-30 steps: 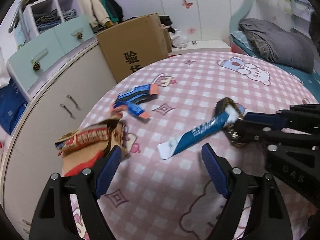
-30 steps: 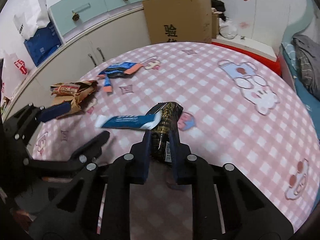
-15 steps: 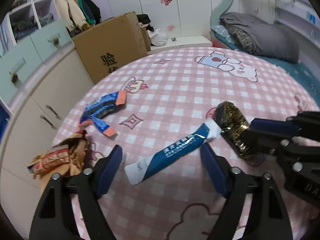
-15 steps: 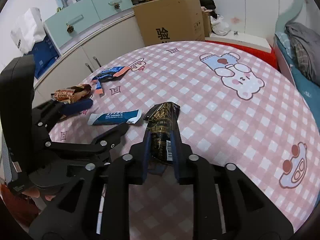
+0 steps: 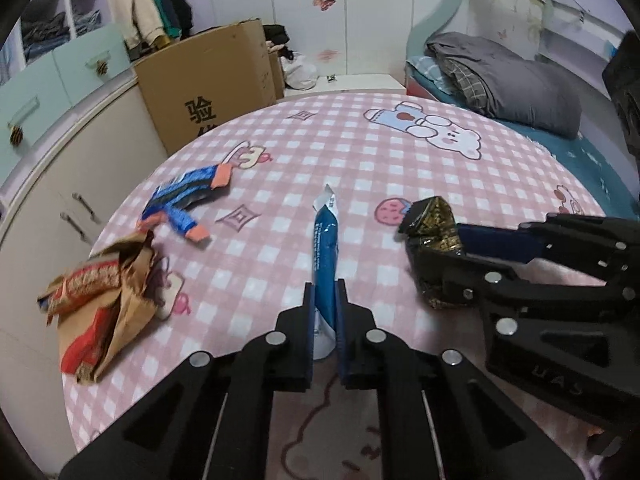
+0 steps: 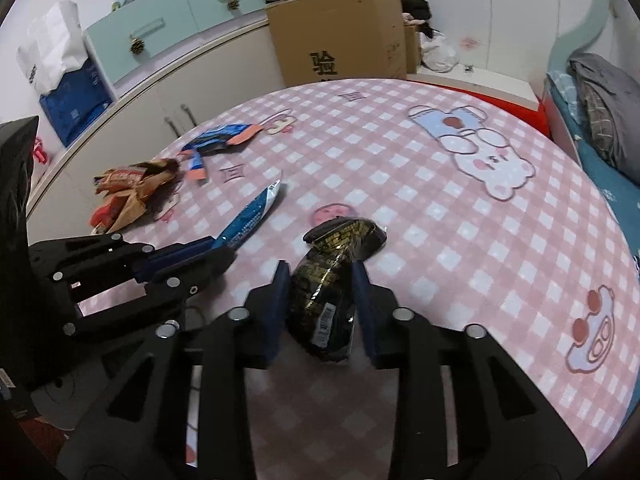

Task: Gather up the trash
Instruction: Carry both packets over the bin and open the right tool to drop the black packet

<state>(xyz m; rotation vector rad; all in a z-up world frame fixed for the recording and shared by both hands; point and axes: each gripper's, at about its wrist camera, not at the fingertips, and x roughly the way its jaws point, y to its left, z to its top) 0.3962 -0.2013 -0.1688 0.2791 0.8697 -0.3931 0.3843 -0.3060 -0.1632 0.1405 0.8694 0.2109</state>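
A table (image 5: 460, 184) covered in a pink-and-white checked cloth printed with cartoon bears carries the scattered trash. The left hand-held gripper (image 5: 325, 312) has its two blue-padded fingers pressed tight on the lower end of a long, slim blue sachet (image 5: 325, 248), a glossy foil stick with white printing and a torn white tip. The sachet runs straight out from the pads toward the middle of the table. The right hand-held gripper (image 6: 319, 304) reaches in low from the near edge, its fingers flanking a crumpled black-and-gold wrapper (image 6: 334, 280); the shiny, creased film bulges between the pads and shows a white barcode label on its lower part. The pads touch the wrapper's sides, gripping it loosely, with the jaws partly spread. In the left wrist view this gripper comes in from the right, level with the table, just beside the sachet.

Toward the left edge lies a heap of crinkled brown and red paper wrappers (image 5: 100, 296). Beyond it, nearer the far left edge, sits a twisted blue wrapper with orange ends (image 5: 188, 200). Behind the table stands a brown cardboard box (image 5: 212, 84) printed with black characters.
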